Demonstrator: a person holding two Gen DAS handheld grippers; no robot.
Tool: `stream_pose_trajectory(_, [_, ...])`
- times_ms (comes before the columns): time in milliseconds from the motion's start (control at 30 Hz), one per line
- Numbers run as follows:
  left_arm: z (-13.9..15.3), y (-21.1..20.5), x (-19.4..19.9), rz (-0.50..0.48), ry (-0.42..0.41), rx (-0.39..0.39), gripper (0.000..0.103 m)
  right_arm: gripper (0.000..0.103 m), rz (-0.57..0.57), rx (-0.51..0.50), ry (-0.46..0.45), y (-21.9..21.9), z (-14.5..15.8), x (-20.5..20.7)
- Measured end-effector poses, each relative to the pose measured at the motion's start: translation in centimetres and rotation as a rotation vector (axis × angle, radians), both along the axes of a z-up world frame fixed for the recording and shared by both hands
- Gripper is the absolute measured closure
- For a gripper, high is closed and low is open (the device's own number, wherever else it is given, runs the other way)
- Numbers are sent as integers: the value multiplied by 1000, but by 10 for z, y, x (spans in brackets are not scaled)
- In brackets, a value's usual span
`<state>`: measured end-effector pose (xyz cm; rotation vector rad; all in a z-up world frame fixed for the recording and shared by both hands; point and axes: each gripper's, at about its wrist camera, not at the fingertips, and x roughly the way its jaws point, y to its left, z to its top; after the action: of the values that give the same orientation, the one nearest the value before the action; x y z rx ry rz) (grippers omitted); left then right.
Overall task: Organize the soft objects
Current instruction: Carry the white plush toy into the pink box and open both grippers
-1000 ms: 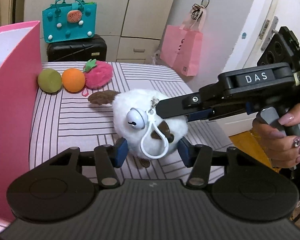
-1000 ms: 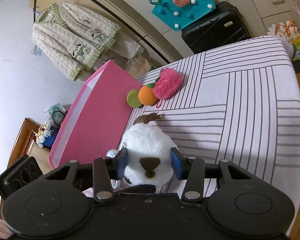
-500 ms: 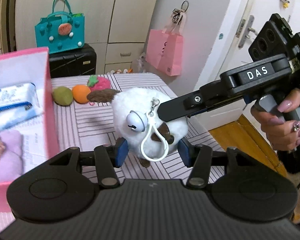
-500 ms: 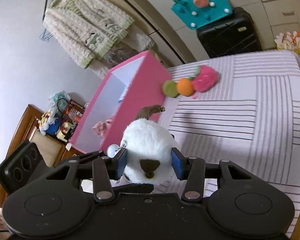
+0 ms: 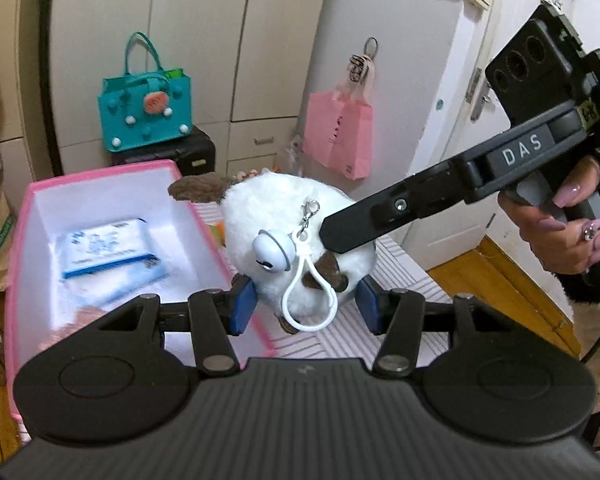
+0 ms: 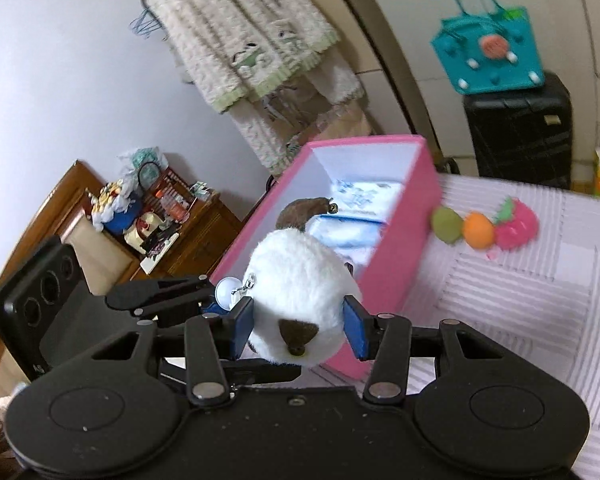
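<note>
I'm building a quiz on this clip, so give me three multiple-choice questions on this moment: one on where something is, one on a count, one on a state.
1. Where is the white plush toy?
A. inside the pink box
B. held up in the air beside the pink box
C. on the black suitcase

2. How many small plush fruits lie on the striped cloth?
A. one
B. three
C. five

3. What is the right gripper doing?
A. hanging open
B. shut on the toy
C. out of view

Answers: B, the toy is clear of the cloth; B, green, orange and pink in a row; B, both pads press its fur.
</note>
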<state>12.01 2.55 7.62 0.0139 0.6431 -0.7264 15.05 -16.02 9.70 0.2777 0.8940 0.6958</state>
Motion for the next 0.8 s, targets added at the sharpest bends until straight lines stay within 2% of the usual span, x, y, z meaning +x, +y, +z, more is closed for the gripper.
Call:
stream_pose_trajectory(167, [5,27,19,42,-4,14,51,49,26,-19,-14,28,5,26])
stream_pose_trajectory(300, [-11,42,41,99,-1,7,51,49,18,-56,-15,49,-7,53])
stream_pose_trajectory(400, [-29,54,66,130,64,-27,51,49,7,-94,18,61,-22,77])
stream_pose_trajectory(600, [-56,62,112,107,219,-55,51,49,8,-167,78,73,-42,106])
stream_pose_trajectory(800, [-70,62,118,80,296,-69,52,49,62,-248,68,83,-43,101])
